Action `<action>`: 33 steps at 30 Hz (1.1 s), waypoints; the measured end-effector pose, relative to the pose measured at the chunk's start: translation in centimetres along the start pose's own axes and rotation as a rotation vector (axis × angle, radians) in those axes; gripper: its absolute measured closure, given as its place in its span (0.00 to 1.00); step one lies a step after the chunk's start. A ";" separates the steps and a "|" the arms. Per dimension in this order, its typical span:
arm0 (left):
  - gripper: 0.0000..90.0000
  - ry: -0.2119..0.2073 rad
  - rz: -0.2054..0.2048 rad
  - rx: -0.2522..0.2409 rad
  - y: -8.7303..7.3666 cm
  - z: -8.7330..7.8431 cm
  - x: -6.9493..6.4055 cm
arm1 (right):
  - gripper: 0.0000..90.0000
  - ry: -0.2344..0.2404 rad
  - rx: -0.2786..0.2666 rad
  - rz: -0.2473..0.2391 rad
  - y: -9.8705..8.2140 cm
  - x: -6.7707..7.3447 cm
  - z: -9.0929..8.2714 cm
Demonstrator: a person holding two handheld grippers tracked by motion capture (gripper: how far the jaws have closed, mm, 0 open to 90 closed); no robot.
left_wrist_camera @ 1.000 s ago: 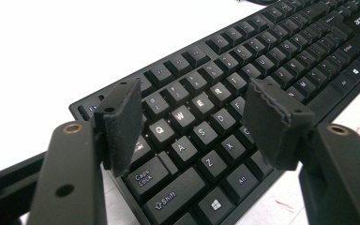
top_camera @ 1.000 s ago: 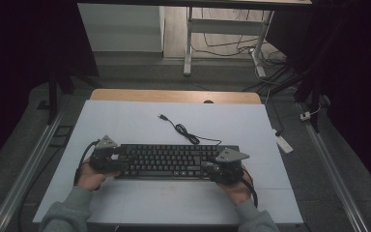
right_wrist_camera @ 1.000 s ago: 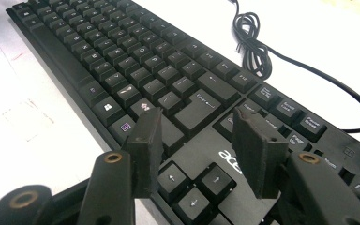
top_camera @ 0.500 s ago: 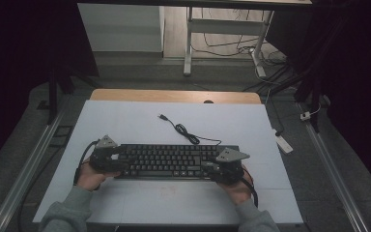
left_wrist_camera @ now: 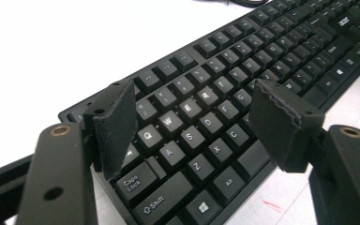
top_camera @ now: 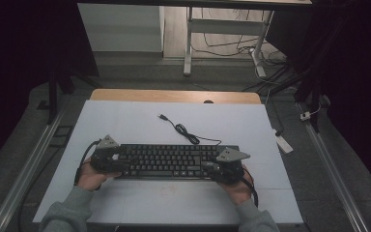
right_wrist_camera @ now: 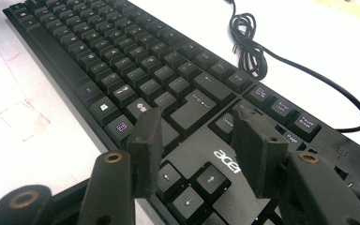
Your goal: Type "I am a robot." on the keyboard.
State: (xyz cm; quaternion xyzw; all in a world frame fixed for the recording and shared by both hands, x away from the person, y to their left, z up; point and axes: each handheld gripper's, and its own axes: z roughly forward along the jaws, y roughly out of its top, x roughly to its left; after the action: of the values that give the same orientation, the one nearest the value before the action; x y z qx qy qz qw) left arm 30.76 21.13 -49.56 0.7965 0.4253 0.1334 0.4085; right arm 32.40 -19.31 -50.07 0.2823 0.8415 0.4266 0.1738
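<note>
High view overhead; gripper views close, sharing keyboard (top_camera: 166, 162).

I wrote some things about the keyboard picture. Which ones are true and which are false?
1. The keyboard is black. True.
2. The keyboard's cable is plugged into a computer. False: its plug lies loose on the white table.
3. The left gripper has its jaws apart above the letter keys. True.
4. The right gripper is at the end with the arrow keys. True.
5. A cup stands beside the keyboard. False: no cup is there.
</note>
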 end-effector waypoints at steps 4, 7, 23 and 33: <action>0.36 -0.011 0.012 -0.004 0.2 0.0 -0.3 | 0.59 -0.002 0.004 0.000 0.0 0.0 0.0; 0.36 -0.022 0.017 -0.005 0.3 0.0 -0.6 | 0.59 -0.003 0.004 -0.001 0.0 0.0 0.0; 0.38 -0.070 0.086 0.009 0.9 0.8 -2.6 | 0.59 -0.005 0.002 0.001 0.0 -0.1 0.0; 0.42 -0.115 0.143 0.048 1.1 1.9 -4.1 | 0.59 -0.006 0.003 0.001 0.0 -0.1 0.0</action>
State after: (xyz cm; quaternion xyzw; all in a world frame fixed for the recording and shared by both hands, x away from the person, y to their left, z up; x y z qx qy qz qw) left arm 30.02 16.58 -49.36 0.8407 0.3463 0.1064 0.4025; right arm 32.45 -19.37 -50.08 0.2843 0.8415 0.4246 0.1756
